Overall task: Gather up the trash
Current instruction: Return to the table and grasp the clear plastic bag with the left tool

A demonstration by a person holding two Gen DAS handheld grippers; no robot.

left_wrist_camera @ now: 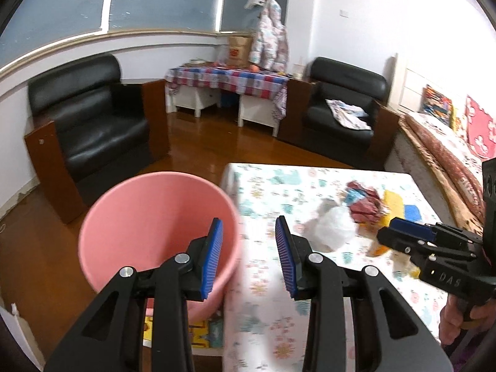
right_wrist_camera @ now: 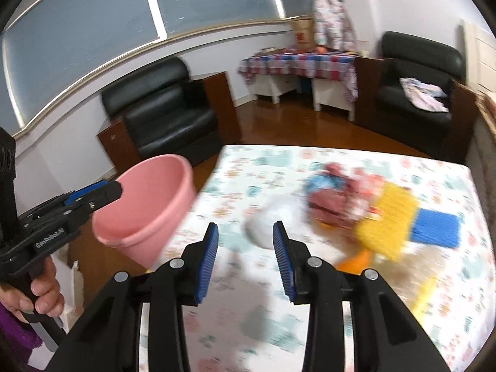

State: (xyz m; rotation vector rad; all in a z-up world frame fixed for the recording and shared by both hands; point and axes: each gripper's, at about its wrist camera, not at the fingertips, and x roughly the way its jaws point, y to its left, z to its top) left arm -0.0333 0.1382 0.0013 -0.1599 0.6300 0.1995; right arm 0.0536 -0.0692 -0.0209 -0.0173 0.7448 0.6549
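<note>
A pile of trash lies on the table: a crumpled white plastic bag (left_wrist_camera: 333, 228) (right_wrist_camera: 263, 226), a red wrapper (left_wrist_camera: 365, 201) (right_wrist_camera: 331, 204), yellow packaging (right_wrist_camera: 387, 220) and a blue piece (right_wrist_camera: 435, 228). A pink bucket (left_wrist_camera: 148, 226) (right_wrist_camera: 145, 204) stands off the table's left edge. My left gripper (left_wrist_camera: 248, 226) (right_wrist_camera: 116, 187) is open and empty, hovering at the bucket's near rim. My right gripper (right_wrist_camera: 245, 229) (left_wrist_camera: 386, 231) is open over the table, just short of the white bag, with nothing between its pads.
The table wears a white cloth with pastel prints (left_wrist_camera: 269, 294) (right_wrist_camera: 248, 325). Two black armchairs (left_wrist_camera: 93, 124) (left_wrist_camera: 341, 108) and a checked side table (left_wrist_camera: 229, 80) stand behind on the wooden floor. A bed (left_wrist_camera: 458, 142) runs along the right.
</note>
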